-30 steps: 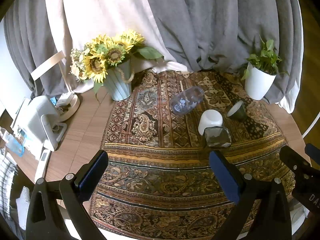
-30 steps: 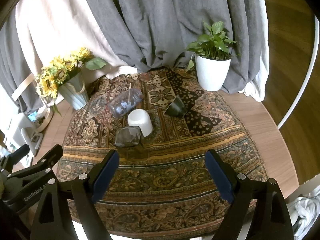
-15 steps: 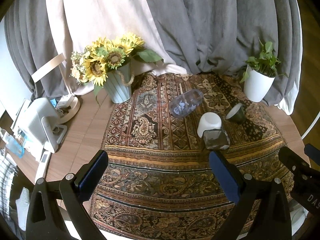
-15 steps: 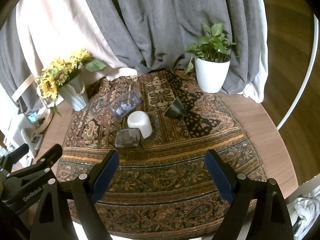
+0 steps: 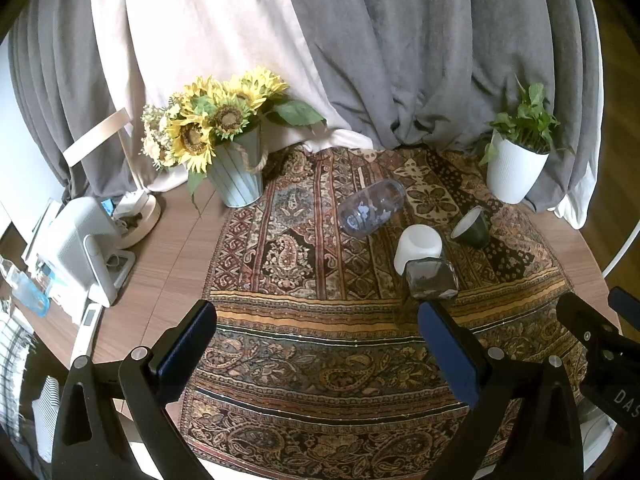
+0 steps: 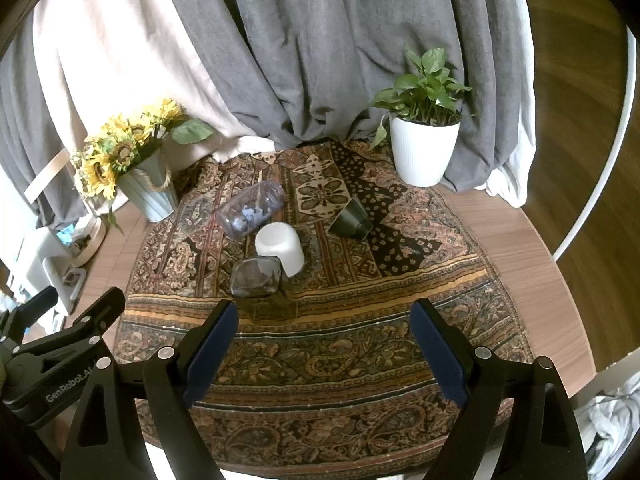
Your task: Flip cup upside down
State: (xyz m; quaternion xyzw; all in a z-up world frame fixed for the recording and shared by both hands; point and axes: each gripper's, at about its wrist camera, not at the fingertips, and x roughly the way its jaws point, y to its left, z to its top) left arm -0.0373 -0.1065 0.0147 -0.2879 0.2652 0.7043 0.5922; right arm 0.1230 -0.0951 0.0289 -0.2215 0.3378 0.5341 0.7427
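Since a second ago, both views have drawn back slightly; nothing has shifted. Left gripper [image 5: 316,352] and right gripper [image 6: 324,344] hover with jaws wide apart, empty. At 12 o'clock on the rug [image 6: 360,336]: one smoky glass cup [image 6: 256,277] touching one white cup [image 6: 280,249]; beyond, one clear bottle [image 6: 250,209] and one dark cup [image 6: 351,218] lying tipped. Two plants at the round wooden bench [image 6: 516,248] edge, before curtains [image 6: 320,40].

Both grippers' fingers [image 5: 188,340] [image 6: 436,344] wide apart, empty.
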